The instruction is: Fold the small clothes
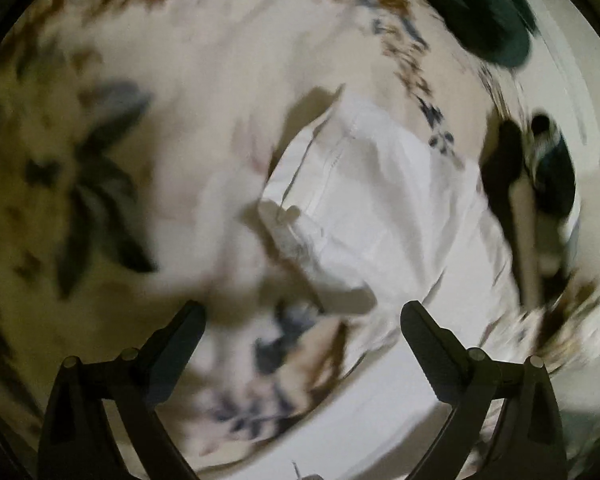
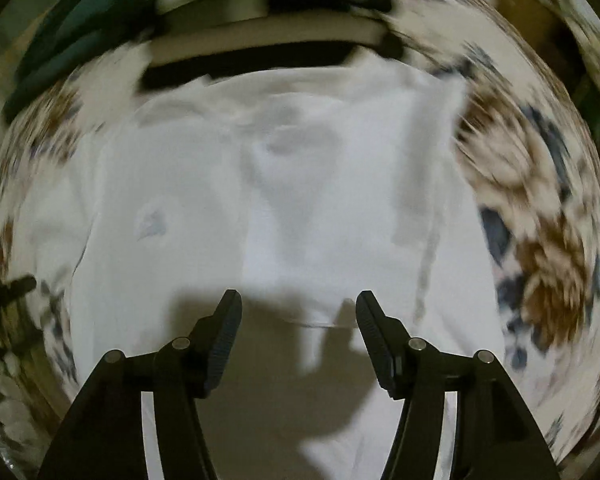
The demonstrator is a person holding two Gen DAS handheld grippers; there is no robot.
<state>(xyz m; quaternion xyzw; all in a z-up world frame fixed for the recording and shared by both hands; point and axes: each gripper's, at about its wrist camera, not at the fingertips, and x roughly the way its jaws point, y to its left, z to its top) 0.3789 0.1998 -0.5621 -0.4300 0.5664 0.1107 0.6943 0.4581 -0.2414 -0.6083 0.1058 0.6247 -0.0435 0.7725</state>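
A small white garment [image 2: 284,184] lies spread on a floral sheet [image 2: 540,208]. My right gripper [image 2: 298,300] is open and empty, right above the garment's near part; its shadow falls on the cloth. In the left wrist view the garment [image 1: 380,208] lies ahead and to the right, with a folded flap [image 1: 300,168] at its left edge. My left gripper [image 1: 302,312] is open wide and empty, above the sheet [image 1: 100,160] near the garment's corner. Both views are blurred by motion.
Dark green cloth [image 1: 480,4] lies at the far edge in the left wrist view. The other gripper [image 1: 540,184] shows at the right there. Stacked dark and light items [image 2: 280,0] lie beyond the garment in the right wrist view.
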